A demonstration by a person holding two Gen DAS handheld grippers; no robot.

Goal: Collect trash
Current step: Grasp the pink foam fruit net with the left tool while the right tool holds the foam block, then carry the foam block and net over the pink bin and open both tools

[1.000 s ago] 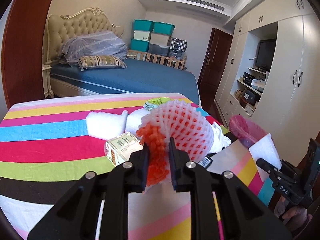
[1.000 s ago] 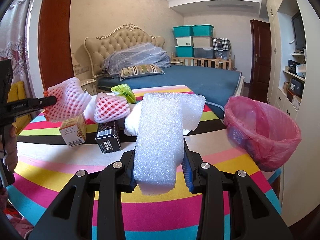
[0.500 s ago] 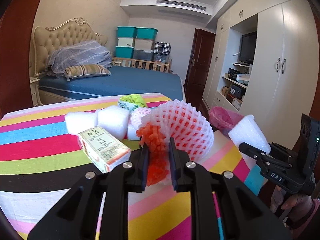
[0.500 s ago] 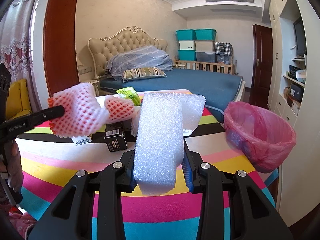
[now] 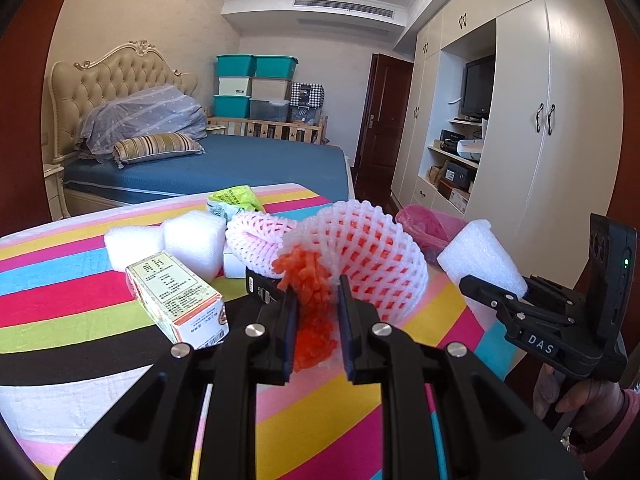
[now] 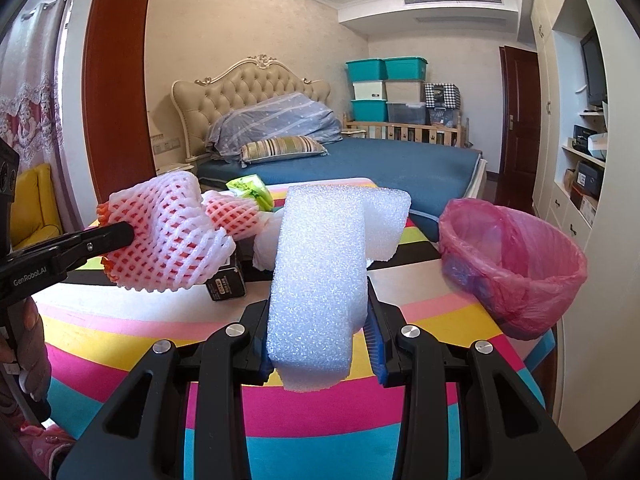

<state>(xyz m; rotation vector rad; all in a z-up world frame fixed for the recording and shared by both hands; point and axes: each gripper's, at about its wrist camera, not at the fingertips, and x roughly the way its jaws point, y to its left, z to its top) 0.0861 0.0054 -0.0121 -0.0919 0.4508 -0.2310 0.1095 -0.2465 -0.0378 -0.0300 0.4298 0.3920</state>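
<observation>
Jaws tight on foam net (image 5: 372,256) and foam block (image 6: 320,280); "GenRobot.AI", "DAS".

A home bedroom is showing itself: a bed (image 5: 224,164) with a tufted headboard (image 6: 256,92) is lying at twelve o'clock, storage bins (image 5: 256,84) are stacking behind it, and built-in wardrobes (image 5: 560,120) holding a television (image 5: 478,86) are standing at two o'clock.
</observation>
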